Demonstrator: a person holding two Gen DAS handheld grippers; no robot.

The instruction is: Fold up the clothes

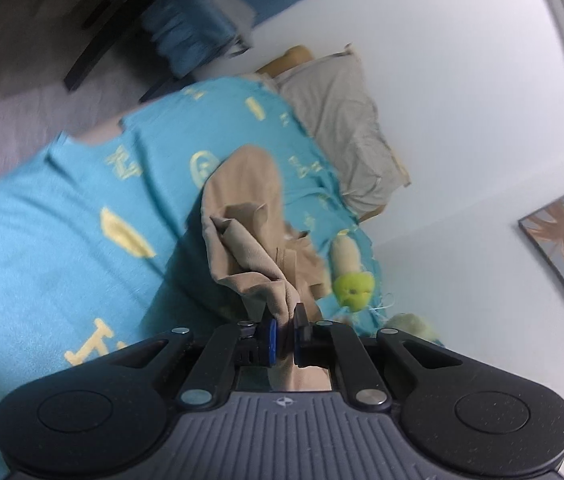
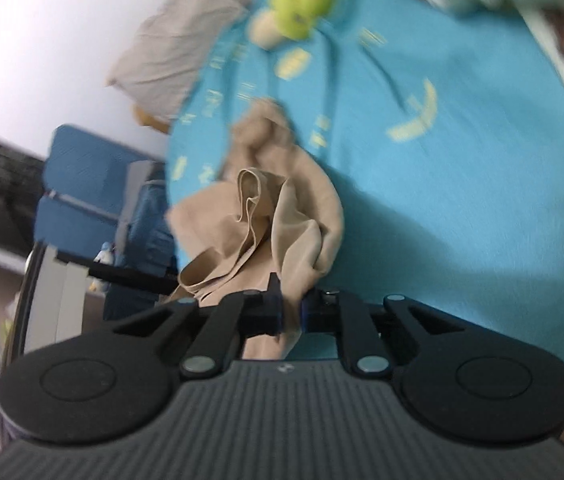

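Observation:
A beige garment (image 1: 242, 216) hangs bunched above a bed with a teal patterned blanket (image 1: 62, 240). My left gripper (image 1: 285, 334) is shut on one edge of it, cloth pinched between the blue pads. In the right wrist view the same beige garment (image 2: 266, 216) hangs in folds over the teal blanket (image 2: 462, 200). My right gripper (image 2: 291, 312) is shut on another part of it. Both views are tilted and blurred by motion.
A grey pillow (image 1: 342, 120) lies at the head of the bed by the white wall, also in the right wrist view (image 2: 178, 52). A green and cream plush toy (image 1: 352, 276) lies on the blanket (image 2: 294, 12). A blue chair (image 2: 90, 192) stands beside the bed.

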